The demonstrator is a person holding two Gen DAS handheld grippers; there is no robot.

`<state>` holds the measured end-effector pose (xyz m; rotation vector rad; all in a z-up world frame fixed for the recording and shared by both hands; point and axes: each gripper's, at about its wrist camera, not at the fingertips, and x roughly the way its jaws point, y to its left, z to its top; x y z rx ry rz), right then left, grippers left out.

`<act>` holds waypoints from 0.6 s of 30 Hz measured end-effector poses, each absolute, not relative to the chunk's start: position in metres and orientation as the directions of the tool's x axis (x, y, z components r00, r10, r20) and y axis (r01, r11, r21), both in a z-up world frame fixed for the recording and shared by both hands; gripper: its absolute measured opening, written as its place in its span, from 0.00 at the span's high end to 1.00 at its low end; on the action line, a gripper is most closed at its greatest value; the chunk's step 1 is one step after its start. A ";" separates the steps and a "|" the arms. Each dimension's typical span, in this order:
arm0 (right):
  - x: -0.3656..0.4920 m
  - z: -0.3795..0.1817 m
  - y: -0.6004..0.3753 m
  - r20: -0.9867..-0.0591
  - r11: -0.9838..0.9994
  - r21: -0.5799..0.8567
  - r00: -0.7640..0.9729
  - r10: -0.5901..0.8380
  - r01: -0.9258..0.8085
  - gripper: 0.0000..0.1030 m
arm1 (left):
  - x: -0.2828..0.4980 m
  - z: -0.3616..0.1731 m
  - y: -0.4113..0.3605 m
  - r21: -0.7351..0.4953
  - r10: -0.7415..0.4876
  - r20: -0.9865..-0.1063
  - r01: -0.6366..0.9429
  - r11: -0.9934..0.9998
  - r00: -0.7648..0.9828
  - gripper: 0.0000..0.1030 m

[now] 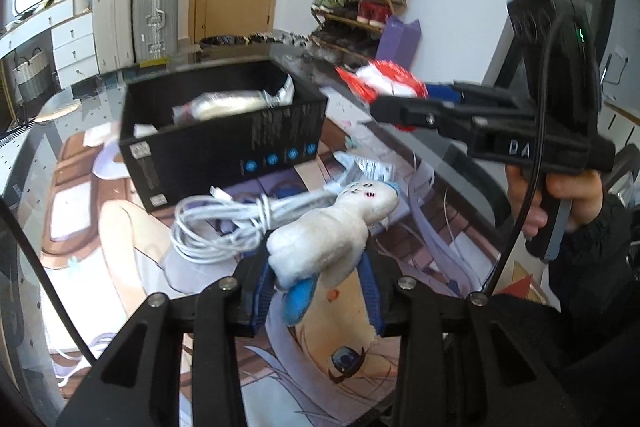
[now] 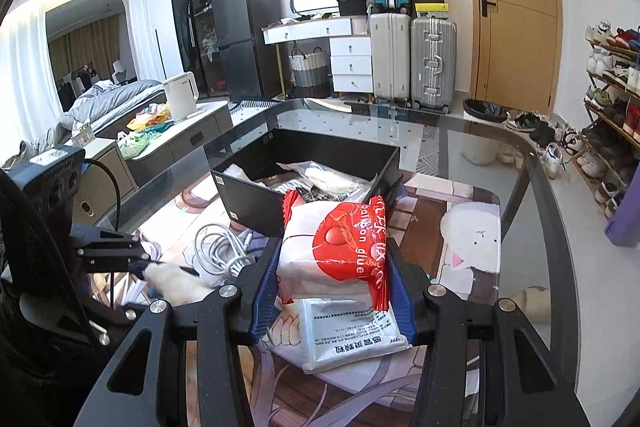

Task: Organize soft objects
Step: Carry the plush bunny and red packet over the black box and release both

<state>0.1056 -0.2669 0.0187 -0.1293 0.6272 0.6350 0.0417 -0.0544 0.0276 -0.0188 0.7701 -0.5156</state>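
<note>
Now left tongs (image 1: 320, 275) gripping plush toy (image 1: 324, 239), lifting it off surface (image 1: 120, 227); right tongs (image 2: 334, 283) clamping red packet (image 2: 340, 251). Next: carrying both over black box (image 1: 224, 143), releasing inside.

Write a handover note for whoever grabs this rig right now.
Left gripper: shut on the white plush toy, lifted off the mat.
Right gripper: shut on the red-and-white balloon glue packet, near the black box.
Done: several soft packets lie in the box.
Left: both held items, plus the white sachet on the mat. The white cable is coiled beside the box.
</note>
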 end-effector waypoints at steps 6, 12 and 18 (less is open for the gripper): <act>0.102 0.024 -0.266 -0.562 0.807 0.074 0.644 0.520 -0.587 0.52 | 0.044 0.042 -0.045 -0.185 -0.419 -0.627 0.396 0.899 0.657 0.64; 0.102 0.029 -0.261 -0.550 0.808 0.069 0.654 0.520 -0.585 0.52 | 0.054 0.055 -0.031 -0.193 -0.379 -0.588 0.331 0.924 0.715 0.64; 0.108 0.037 -0.255 -0.541 0.809 0.071 0.659 0.523 -0.584 0.52 | 0.073 0.066 -0.022 -0.234 -0.380 -0.557 0.300 0.925 0.739 0.64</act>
